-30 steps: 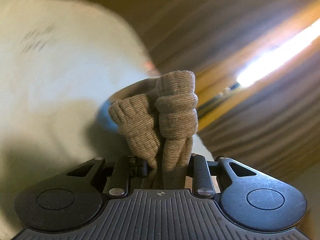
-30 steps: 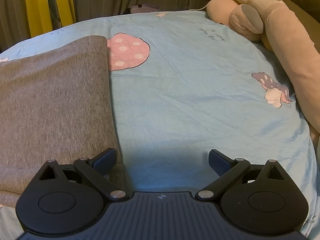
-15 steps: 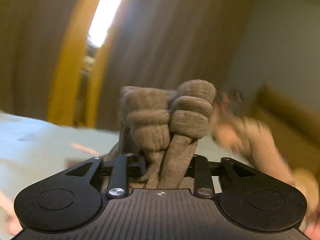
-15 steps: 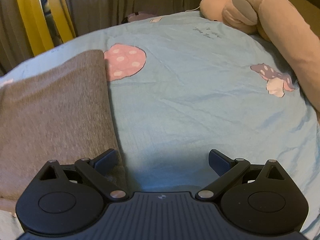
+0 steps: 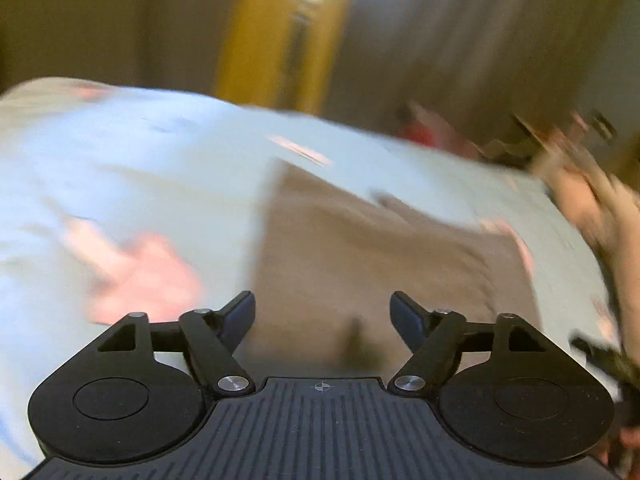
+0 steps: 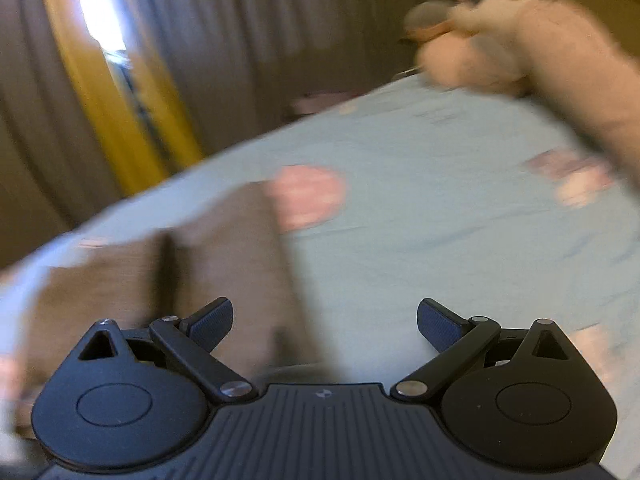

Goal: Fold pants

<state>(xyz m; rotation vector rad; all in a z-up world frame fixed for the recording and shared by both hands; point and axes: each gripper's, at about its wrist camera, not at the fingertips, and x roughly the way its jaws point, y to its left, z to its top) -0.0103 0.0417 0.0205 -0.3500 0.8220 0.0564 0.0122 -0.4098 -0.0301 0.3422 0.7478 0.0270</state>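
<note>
My left gripper (image 5: 322,312) is spread wide, holding nothing; the pants (image 5: 380,256) lie flat on the bed (image 5: 132,168) just ahead of its fingers. My right gripper (image 6: 324,322) is wide and empty too, pants (image 6: 224,256) ahead-left.

Bed (image 6: 440,240) w/ light-blue sheet, pink mushroom prints. Grey-brown pants (image 5: 380,248) lie flat on it, folded; both views blurred. Pale plush toy (image 6: 540,48) rests at far right edge.
</note>
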